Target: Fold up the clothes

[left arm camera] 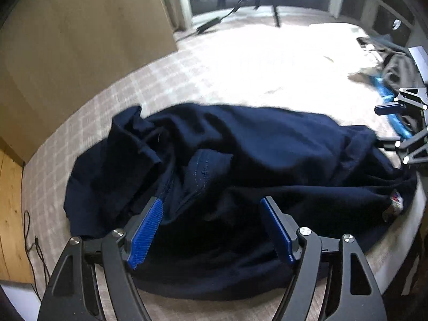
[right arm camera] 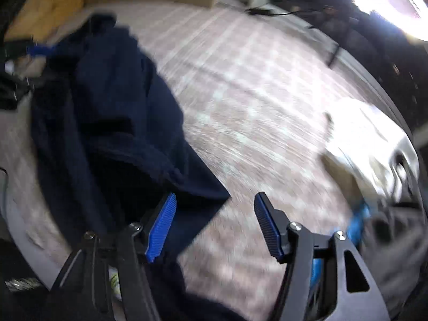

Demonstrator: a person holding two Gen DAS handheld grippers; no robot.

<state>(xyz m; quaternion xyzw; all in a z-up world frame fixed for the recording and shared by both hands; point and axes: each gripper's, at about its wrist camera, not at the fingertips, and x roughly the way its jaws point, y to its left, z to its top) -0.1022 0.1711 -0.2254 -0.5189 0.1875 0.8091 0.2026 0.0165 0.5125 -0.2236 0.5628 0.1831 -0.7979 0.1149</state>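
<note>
1. The navy garment [left arm camera: 227, 176] is lying crumpled on the checked bed cover [left arm camera: 214, 61].
2. The left gripper [left arm camera: 214, 230] is hovering released directly over it.
3. The right gripper [right arm camera: 215, 224] is gaping empty beside its edge.

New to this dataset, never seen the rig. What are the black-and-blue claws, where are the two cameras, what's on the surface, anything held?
No robot arm here: a person carries a two-finger gripper in each hand, each with a fisheye camera looking along its fingers. The left wrist view shows the left gripper open over a crumpled navy garment lying on a checked bed cover. The right wrist view shows the right gripper open beside the garment's edge. Neither holds anything. More clothes lie blurred at the far right.
</note>
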